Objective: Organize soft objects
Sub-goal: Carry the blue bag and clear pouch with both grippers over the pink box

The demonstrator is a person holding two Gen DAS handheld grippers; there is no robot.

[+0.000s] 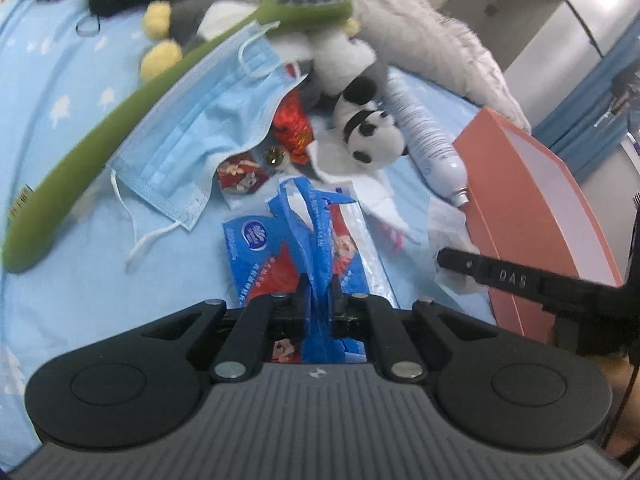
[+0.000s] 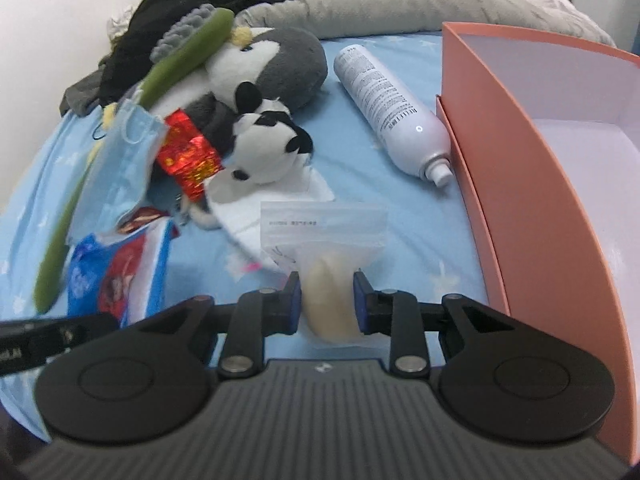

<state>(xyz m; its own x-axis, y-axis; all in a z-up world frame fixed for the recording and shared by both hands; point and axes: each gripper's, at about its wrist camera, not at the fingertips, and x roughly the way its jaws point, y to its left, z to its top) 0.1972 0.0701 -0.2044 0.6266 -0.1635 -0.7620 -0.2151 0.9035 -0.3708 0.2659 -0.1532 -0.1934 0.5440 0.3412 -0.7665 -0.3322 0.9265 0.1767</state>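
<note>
Bed sheet (image 2: pixel 400 232), blue, carrying: one face mask (image 1: pixel 192 136), one green plush toothbrush (image 1: pixel 100 120), one grey penguin plush (image 2: pixel 280 68), one panda plush (image 2: pixel 264 148), one white spray can (image 2: pixel 392 108), one red foil packet (image 2: pixel 188 156), one orange box (image 2: pixel 532 184) at right edge. Left gripper (image 1: pixel 319 292) pinched on blue wrapper (image 1: pixel 296 240), lying near sheet centre. Right gripper (image 2: pixel 326 300) clamped on clear bag (image 2: pixel 328 240) holding pale soft lump, just beside box. Panda touching penguin.
</note>
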